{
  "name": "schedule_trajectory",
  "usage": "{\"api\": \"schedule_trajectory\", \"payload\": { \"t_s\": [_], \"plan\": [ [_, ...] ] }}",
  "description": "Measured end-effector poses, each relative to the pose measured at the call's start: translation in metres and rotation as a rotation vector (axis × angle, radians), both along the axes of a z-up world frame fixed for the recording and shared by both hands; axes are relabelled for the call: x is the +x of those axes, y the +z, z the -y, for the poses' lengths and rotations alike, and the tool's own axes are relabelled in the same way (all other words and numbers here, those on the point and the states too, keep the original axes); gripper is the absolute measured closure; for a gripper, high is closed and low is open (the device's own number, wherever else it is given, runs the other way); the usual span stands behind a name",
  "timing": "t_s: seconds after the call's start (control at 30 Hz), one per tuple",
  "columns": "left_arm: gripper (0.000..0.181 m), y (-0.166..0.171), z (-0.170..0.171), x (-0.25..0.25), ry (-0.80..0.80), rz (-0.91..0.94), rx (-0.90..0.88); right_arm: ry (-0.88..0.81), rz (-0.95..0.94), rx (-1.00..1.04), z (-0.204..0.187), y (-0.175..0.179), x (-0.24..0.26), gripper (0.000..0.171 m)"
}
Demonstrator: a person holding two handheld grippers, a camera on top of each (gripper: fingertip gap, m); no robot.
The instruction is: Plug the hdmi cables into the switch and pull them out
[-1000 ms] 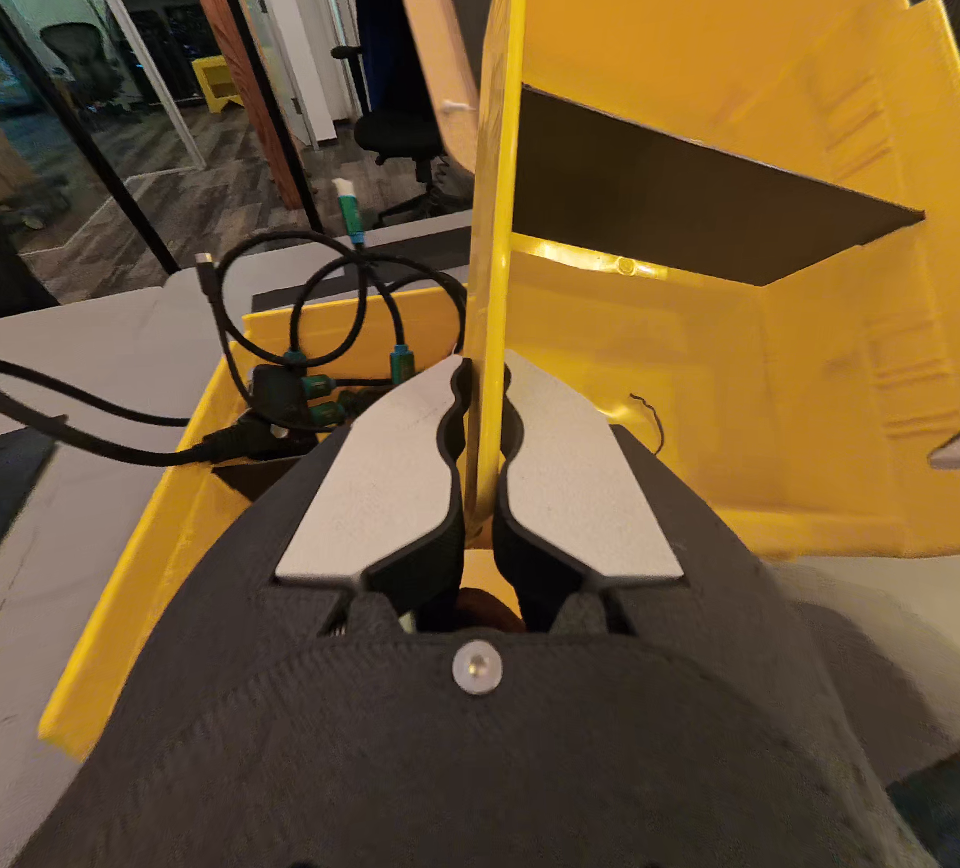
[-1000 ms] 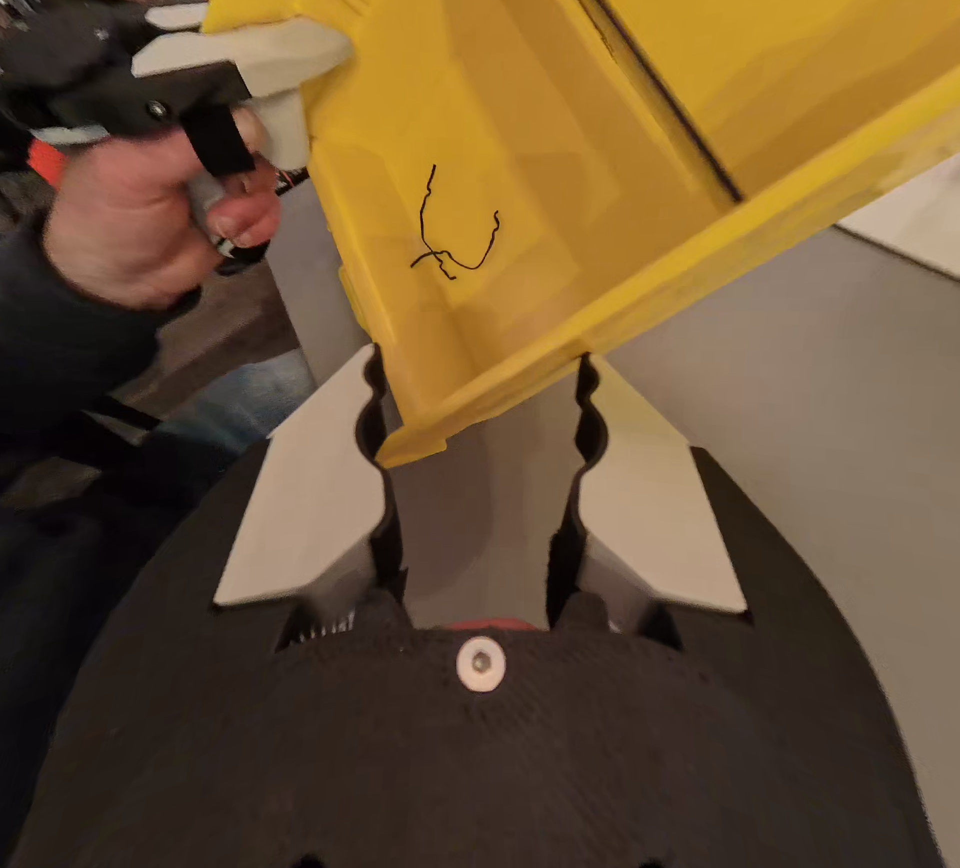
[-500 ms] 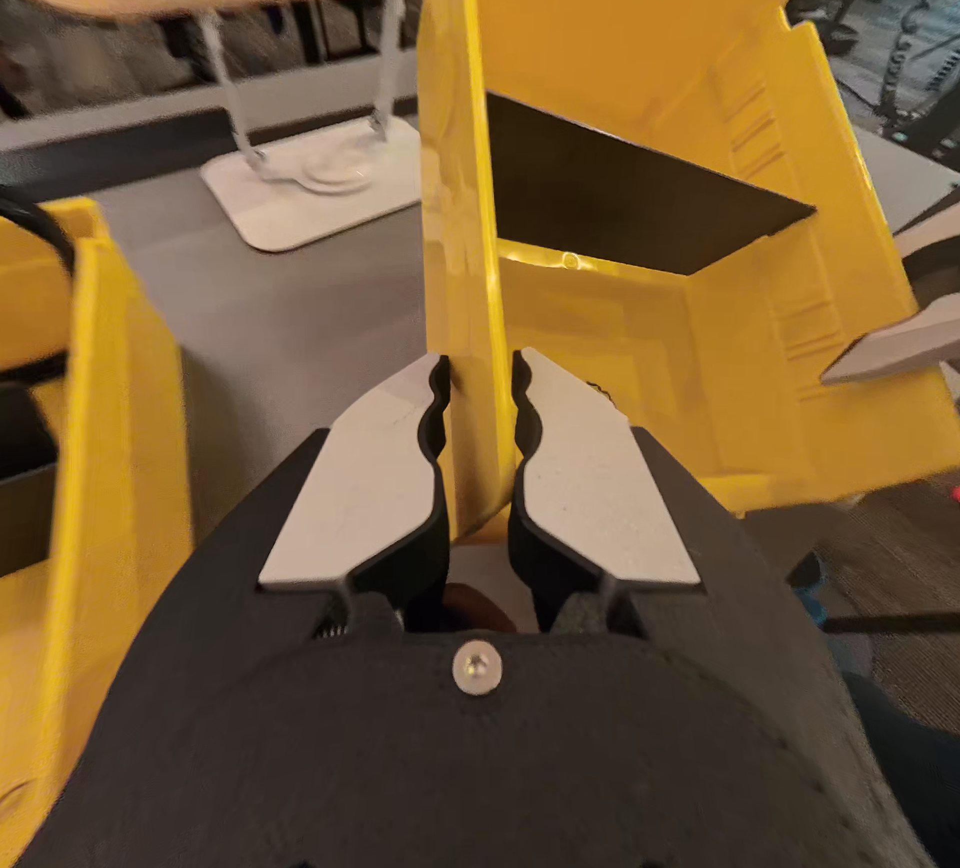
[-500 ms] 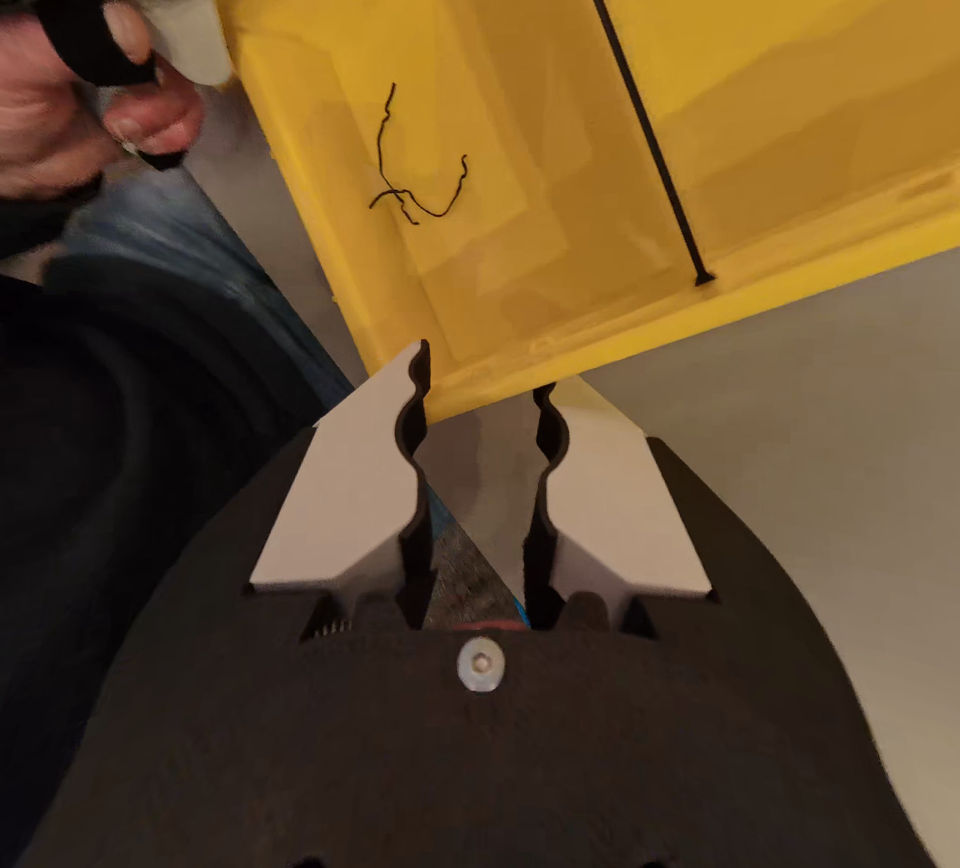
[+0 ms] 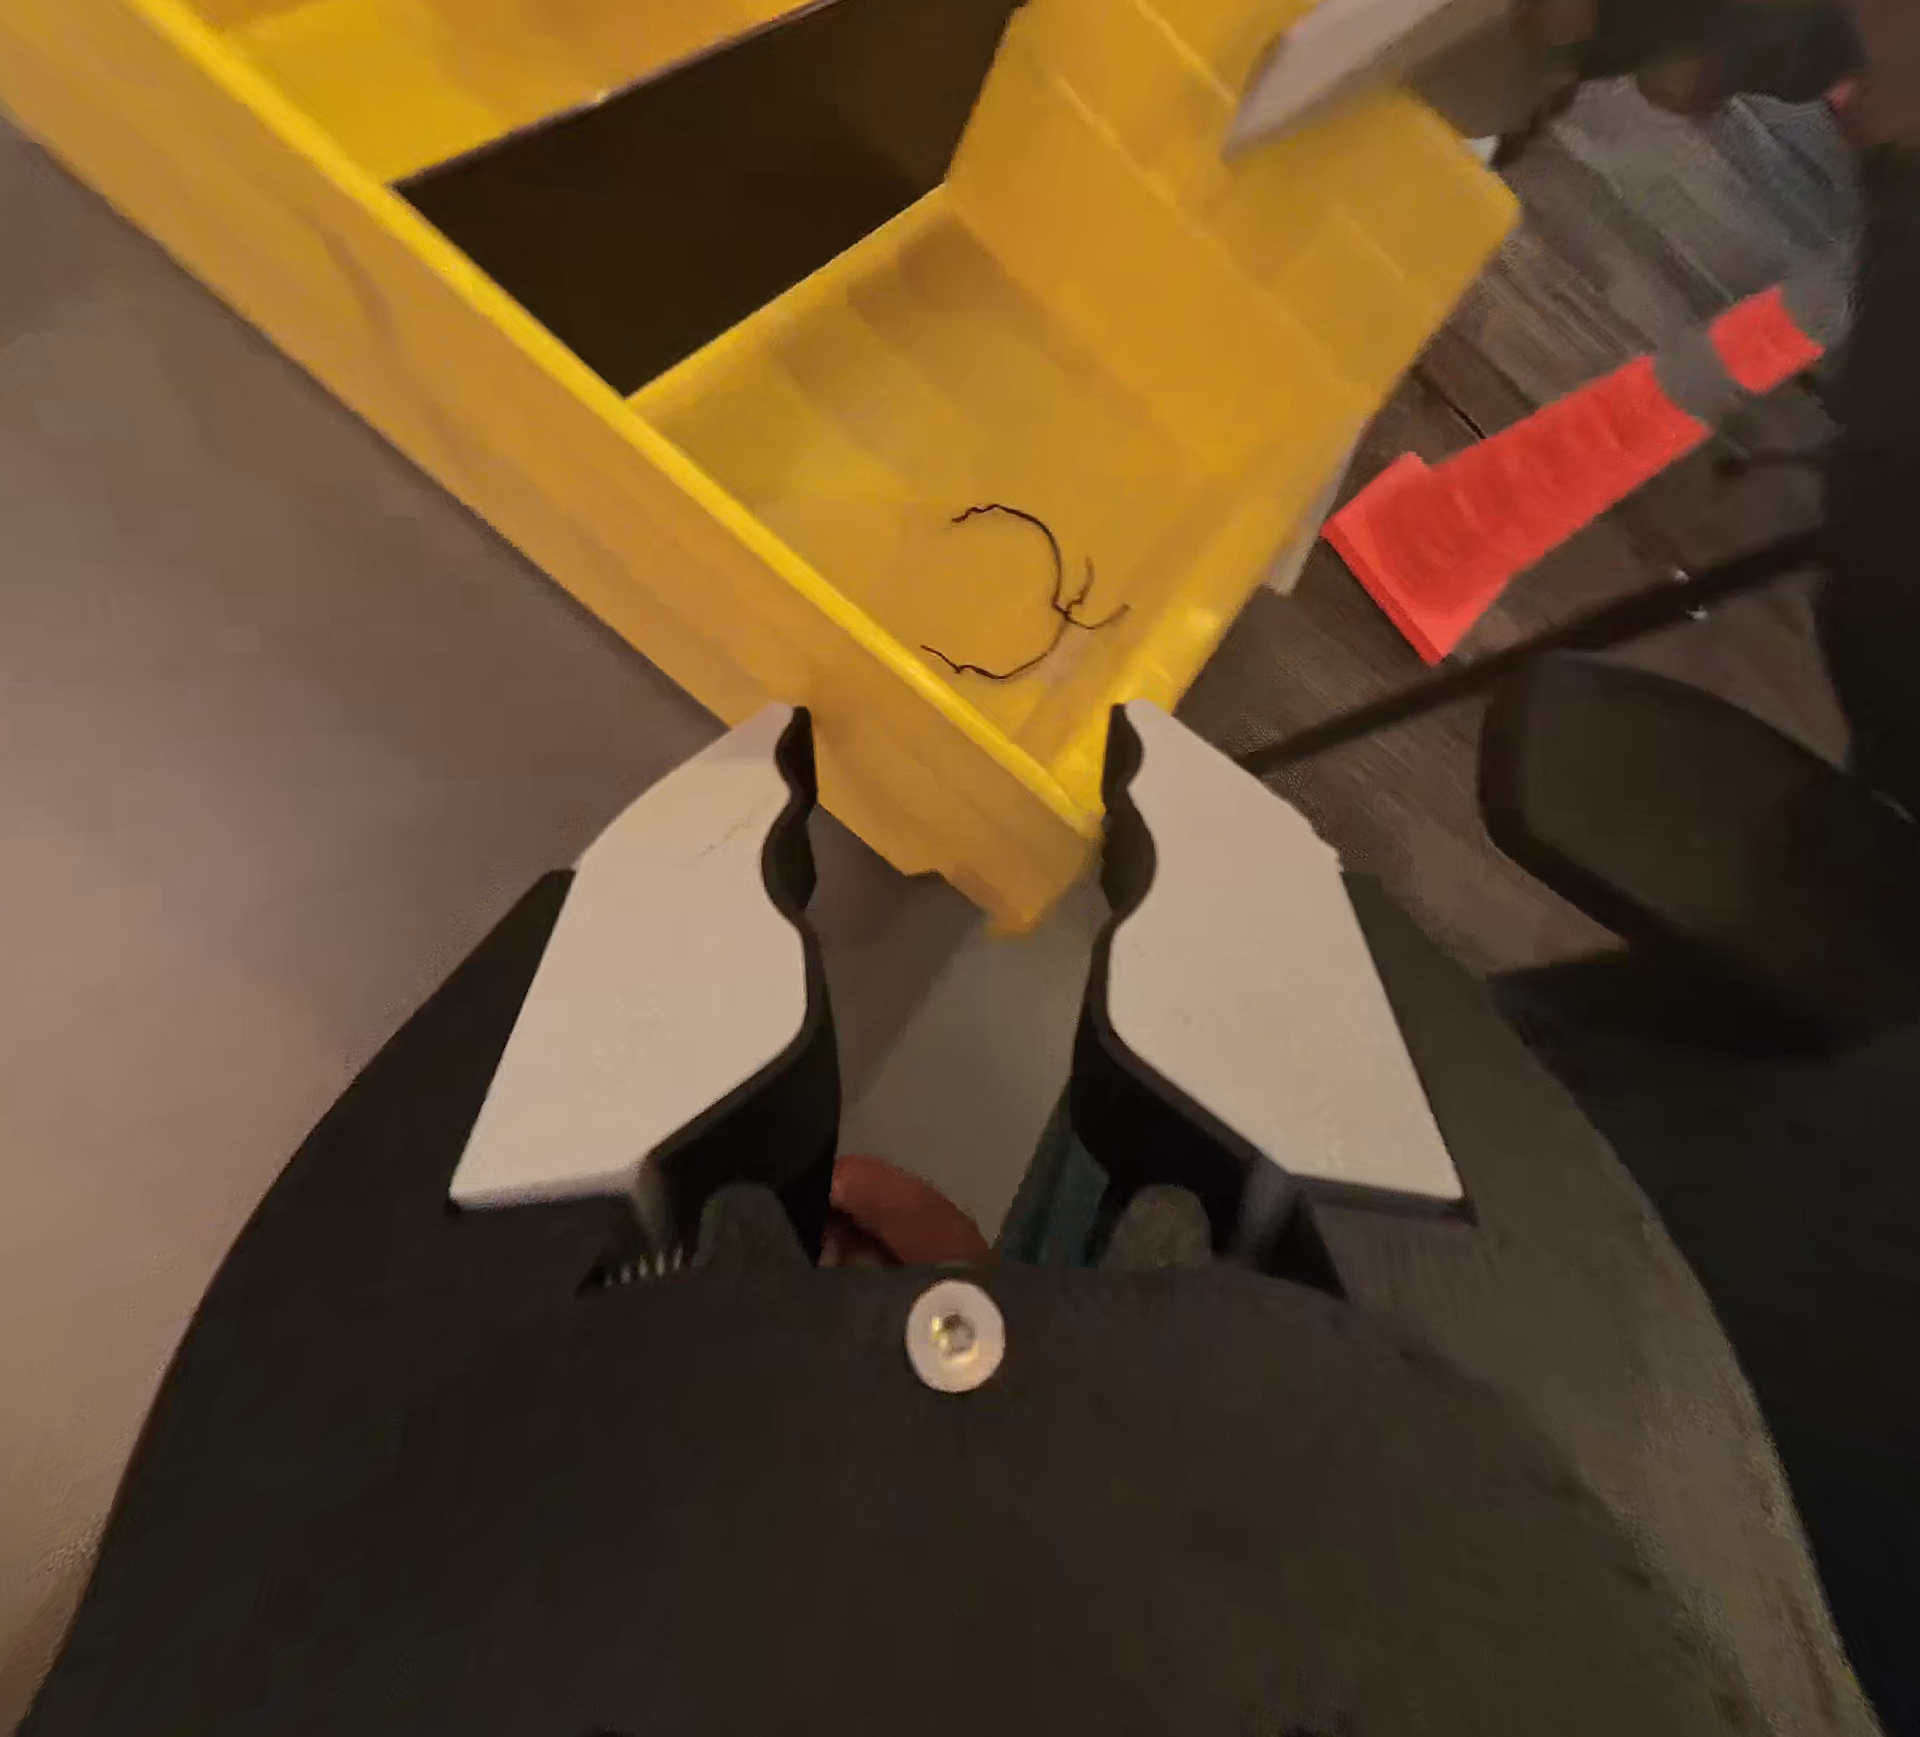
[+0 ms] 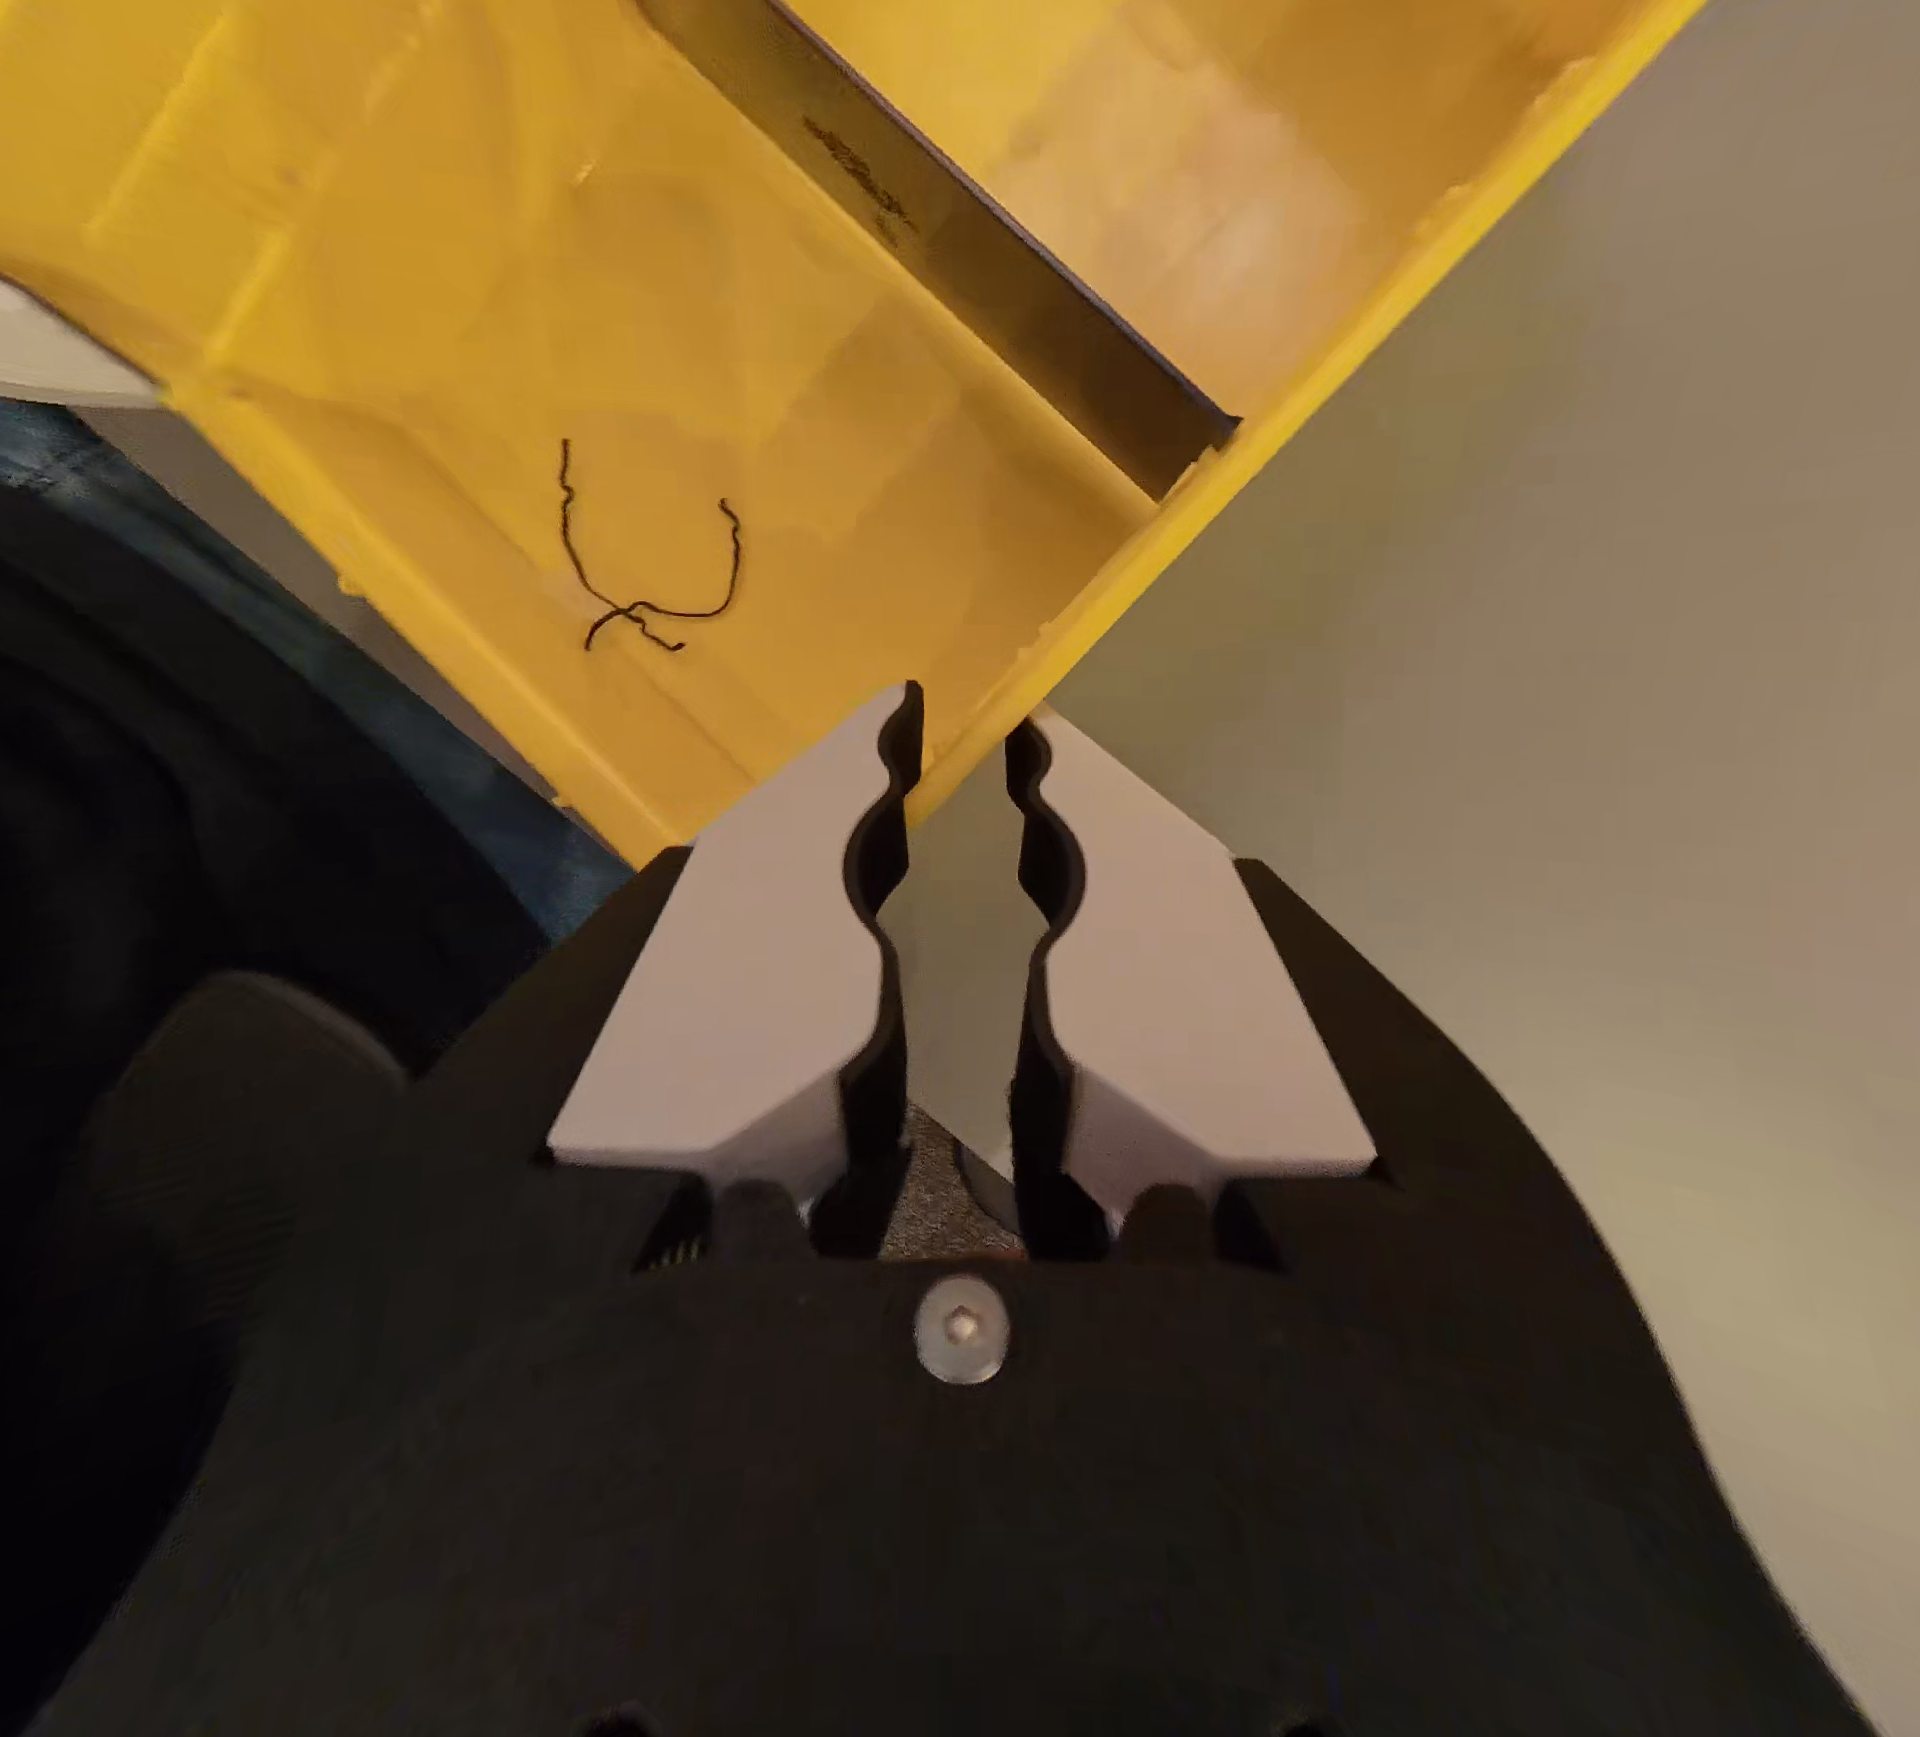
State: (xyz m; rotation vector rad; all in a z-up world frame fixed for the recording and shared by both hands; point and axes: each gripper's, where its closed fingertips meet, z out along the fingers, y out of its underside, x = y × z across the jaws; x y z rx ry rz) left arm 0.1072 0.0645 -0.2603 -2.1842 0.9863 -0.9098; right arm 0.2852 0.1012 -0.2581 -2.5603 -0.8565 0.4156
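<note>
The left gripper (image 5: 954,752) stands wide open with the corner of the yellow divided bin (image 5: 1039,357) between its fingers, gripping nothing. The right gripper (image 6: 961,721) is parted only narrowly, the bin's rim (image 6: 1039,659) just at its tips, no firm hold visible. A black twist tie (image 6: 649,560) lies in the bin over the grey table (image 6: 1507,752); cables and switch are out of sight.

Yellow bin (image 5: 1091,357), black divider (image 5: 727,160), perhaps thread (image 5: 1023,591).
</note>
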Motion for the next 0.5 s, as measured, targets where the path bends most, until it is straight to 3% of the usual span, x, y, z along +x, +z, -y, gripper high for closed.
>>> {"api": "schedule_trajectory", "payload": {
  "t_s": [0.1, 0.2, 0.37, 0.5],
  "plan": [
    [0.138, 0.034, 0.007, -0.015, -0.031, 0.068, 0.064, 0.012, 0.042, 0.023, -0.005, 0.0, 0.002, 0.16],
    [0.141, 0.07, -0.011, -0.065, 0.081, 0.022, 0.255, 0.021, 0.077, 0.038, -0.009, 0.0, 0.005, 0.161],
    [0.134, 0.086, -0.068, -0.239, 0.501, -0.34, 0.508, 0.029, 0.131, 0.048, -0.013, 0.0, 0.015, 0.161],
    [0.126, 0.066, -0.077, -0.367, 0.774, -0.442, 0.416, 0.013, 0.195, 0.049, -0.015, 0.0, 0.032, 0.161]
  ]
}}
